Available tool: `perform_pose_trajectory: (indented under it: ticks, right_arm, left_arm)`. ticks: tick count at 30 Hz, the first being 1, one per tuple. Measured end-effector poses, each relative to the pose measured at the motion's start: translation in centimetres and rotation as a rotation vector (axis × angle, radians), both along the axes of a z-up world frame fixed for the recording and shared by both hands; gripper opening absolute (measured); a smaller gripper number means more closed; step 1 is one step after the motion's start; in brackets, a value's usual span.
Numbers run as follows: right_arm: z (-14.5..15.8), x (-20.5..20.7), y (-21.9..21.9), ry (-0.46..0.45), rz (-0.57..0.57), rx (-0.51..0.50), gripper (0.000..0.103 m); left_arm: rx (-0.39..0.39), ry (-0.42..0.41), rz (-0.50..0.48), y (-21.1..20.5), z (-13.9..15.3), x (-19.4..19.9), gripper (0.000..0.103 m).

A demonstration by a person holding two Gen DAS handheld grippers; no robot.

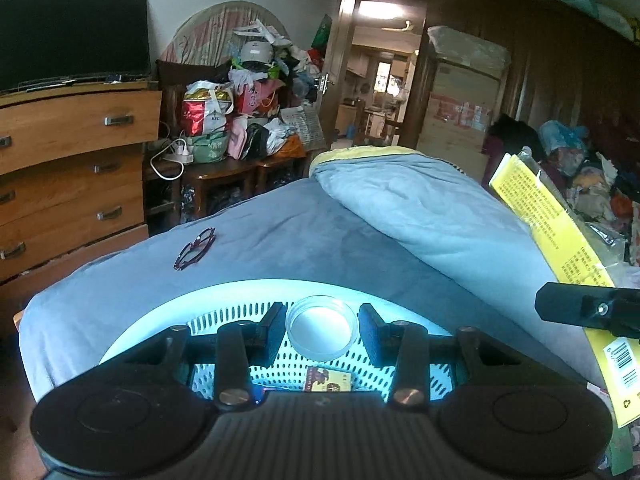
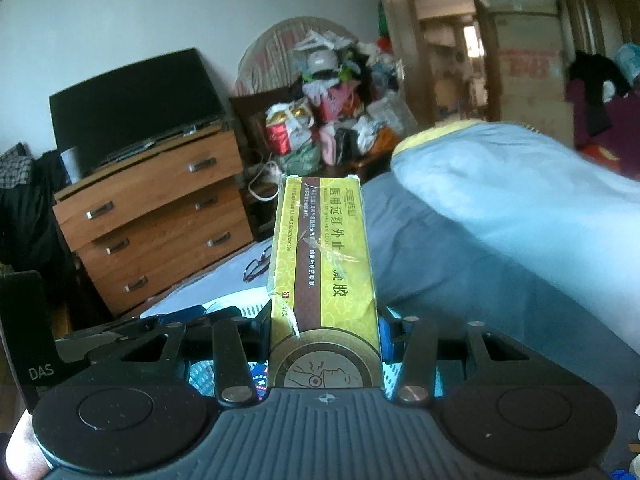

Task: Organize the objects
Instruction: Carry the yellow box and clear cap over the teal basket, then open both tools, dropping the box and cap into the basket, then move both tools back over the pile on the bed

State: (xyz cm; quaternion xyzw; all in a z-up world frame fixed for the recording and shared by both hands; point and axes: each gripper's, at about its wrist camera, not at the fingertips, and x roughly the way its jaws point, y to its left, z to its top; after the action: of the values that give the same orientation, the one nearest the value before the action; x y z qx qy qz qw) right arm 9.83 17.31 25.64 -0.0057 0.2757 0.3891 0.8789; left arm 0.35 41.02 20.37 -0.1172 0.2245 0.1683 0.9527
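Note:
My left gripper (image 1: 322, 332) hangs over a white perforated basket (image 1: 224, 316) on the bed, shut on a clear round plastic lid (image 1: 322, 330) whose rim meets both pads. A small red-and-yellow box (image 1: 328, 378) lies in the basket below. My right gripper (image 2: 324, 320) is shut on a long yellow and brown medicine box (image 2: 320, 256) that sticks out forward and hides the fingertips. The same yellow box (image 1: 552, 240) shows at the right of the left wrist view, with a right finger (image 1: 580, 308) on it. The basket (image 2: 240, 300) lies just beneath.
Red-framed glasses (image 1: 195, 249) lie on the blue bedsheet (image 1: 280, 236) beyond the basket. A folded blue quilt (image 1: 420, 200) covers the bed's right side. A wooden dresser (image 1: 72, 168) with a TV stands left, and piled bags (image 1: 224, 120) sit behind the bed.

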Motion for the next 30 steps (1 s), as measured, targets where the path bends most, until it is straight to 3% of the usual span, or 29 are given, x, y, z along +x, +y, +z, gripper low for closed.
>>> perform_pose_trajectory:
  ticks: [13, 15, 16, 17, 26, 28, 30]
  right_arm:
    - [-1.8, -0.2, 2.5, 0.012, 0.009, -0.033, 0.048]
    - [-2.0, -0.2, 2.6, 0.008, 0.006, -0.041, 0.056]
    - [-2.1, -0.4, 2.5, -0.005, -0.005, -0.041, 0.073]
    - [-2.1, -0.4, 2.2, -0.016, -0.009, -0.040, 0.078]
    - [-2.0, -0.4, -0.9, -0.022, -0.032, 0.026, 0.080]
    - [-2.0, -0.9, -3.1, -0.043, -0.069, 0.054, 0.087]
    - [-2.3, -2.2, -6.2, -0.091, -0.130, 0.081, 0.093]
  left_arm:
    - [-0.003, 0.021, 0.021, 1.0, -1.7, 1.8, 0.046]
    - [0.004, 0.024, 0.028, 0.9, -1.9, 2.1, 0.065]
    - [0.008, 0.020, 0.031, 0.9, -1.9, 2.2, 0.069]
    - [0.015, 0.015, 0.038, 0.8, -1.9, 2.2, 0.073]
    - [0.035, -0.008, 0.015, -1.2, -1.0, 3.0, 0.092]
    - [0.045, -0.029, -0.002, -2.6, -0.3, 2.8, 0.100]
    - [0.055, -0.049, -0.036, -4.7, 0.5, 2.7, 0.103]
